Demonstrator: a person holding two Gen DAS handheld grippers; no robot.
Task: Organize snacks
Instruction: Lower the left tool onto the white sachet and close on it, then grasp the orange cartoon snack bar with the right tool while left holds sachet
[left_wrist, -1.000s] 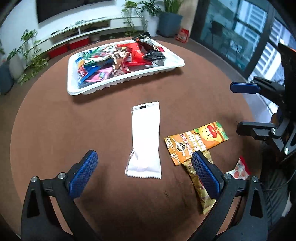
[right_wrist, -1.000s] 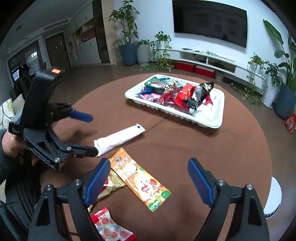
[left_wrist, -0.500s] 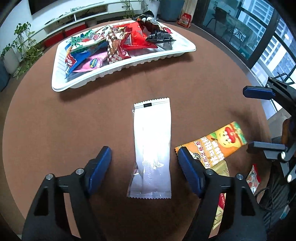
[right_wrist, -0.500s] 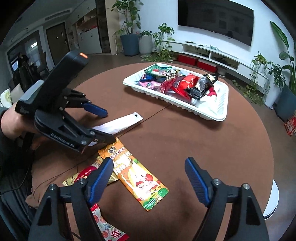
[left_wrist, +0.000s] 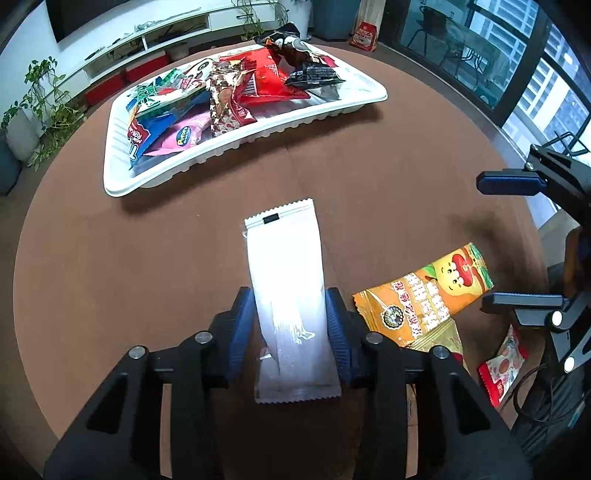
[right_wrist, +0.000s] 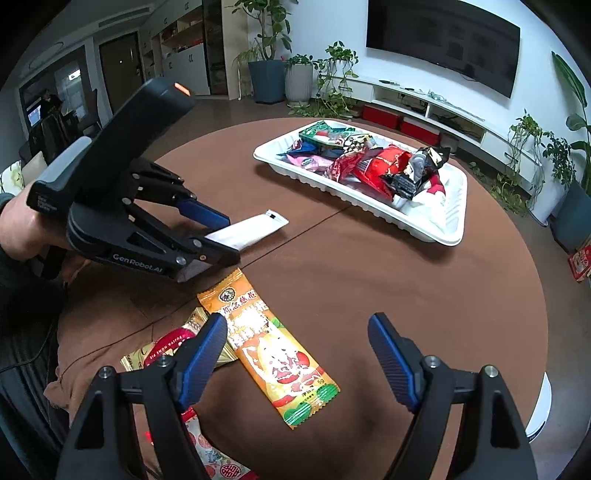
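A long white snack packet (left_wrist: 286, 280) lies on the brown round table; it also shows in the right wrist view (right_wrist: 248, 230). My left gripper (left_wrist: 291, 328) is shut on the white packet's near half, one blue pad on each long edge. My right gripper (right_wrist: 297, 356) is open and empty above an orange snack packet (right_wrist: 275, 349), which also shows in the left wrist view (left_wrist: 424, 295). A white tray (left_wrist: 236, 147) holding several snack packets stands at the far side of the table; it also shows in the right wrist view (right_wrist: 448, 225).
A gold packet (right_wrist: 162, 350) lies partly under the orange one. A red-and-white packet (left_wrist: 500, 365) lies at the table's near edge. A TV unit, plants and windows surround the table. My left gripper's body (right_wrist: 122, 192) shows at the left of the right wrist view.
My left gripper has moved forward and down over the white packet and its jaws have closed onto the packet's sides. My right gripper has stayed open, drifting slightly.
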